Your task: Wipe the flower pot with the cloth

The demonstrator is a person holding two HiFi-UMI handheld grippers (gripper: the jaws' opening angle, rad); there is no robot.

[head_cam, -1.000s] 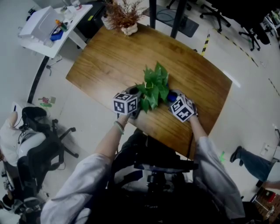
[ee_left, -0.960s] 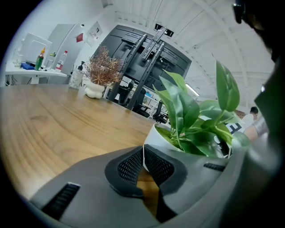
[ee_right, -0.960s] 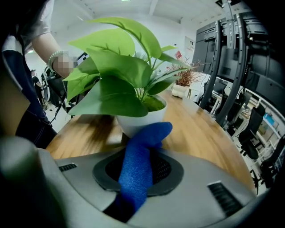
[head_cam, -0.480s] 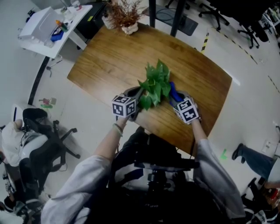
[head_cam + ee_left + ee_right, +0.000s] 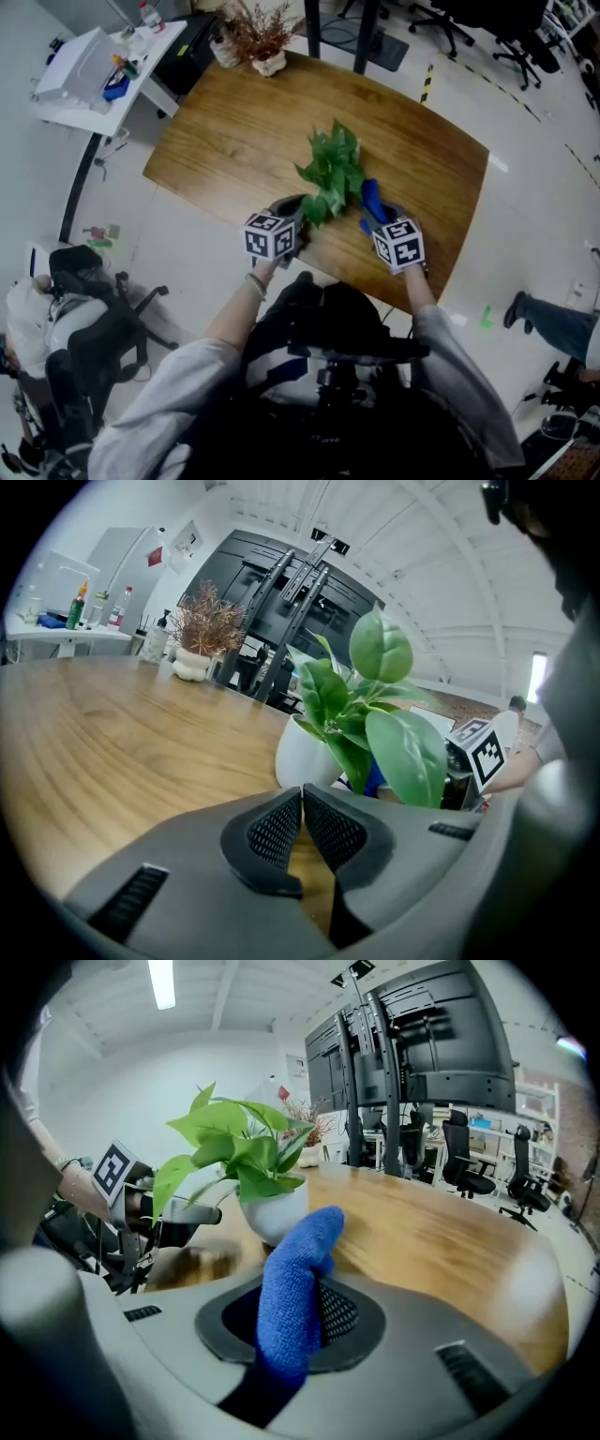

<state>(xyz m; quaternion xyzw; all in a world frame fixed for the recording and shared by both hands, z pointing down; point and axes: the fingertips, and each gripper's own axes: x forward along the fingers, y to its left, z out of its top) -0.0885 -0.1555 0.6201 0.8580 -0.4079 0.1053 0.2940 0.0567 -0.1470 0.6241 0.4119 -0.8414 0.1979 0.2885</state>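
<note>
A white flower pot [image 5: 307,757] [image 5: 275,1215] with a leafy green plant [image 5: 333,173] stands near the front edge of the wooden table [image 5: 234,122]. My right gripper [image 5: 382,217] is just right of the pot, shut on a blue cloth [image 5: 292,1296] [image 5: 372,199] that sticks up out of its jaws; the cloth tip is close to the pot, contact unclear. Left of the pot, my left gripper [image 5: 289,214] [image 5: 302,829] is shut with nothing between its pads. The leaves hide the pot in the head view.
A second pot with dried brown twigs [image 5: 255,33] sits at the table's far corner. A white side table [image 5: 98,66] with bottles and boxes stands at the far left. Office chairs [image 5: 94,328] are left of me, and table legs [image 5: 366,37] rise behind.
The blue cloth has risen from low beside the pot to standing up along its right side. Both grippers have shifted slightly nearer to me.
</note>
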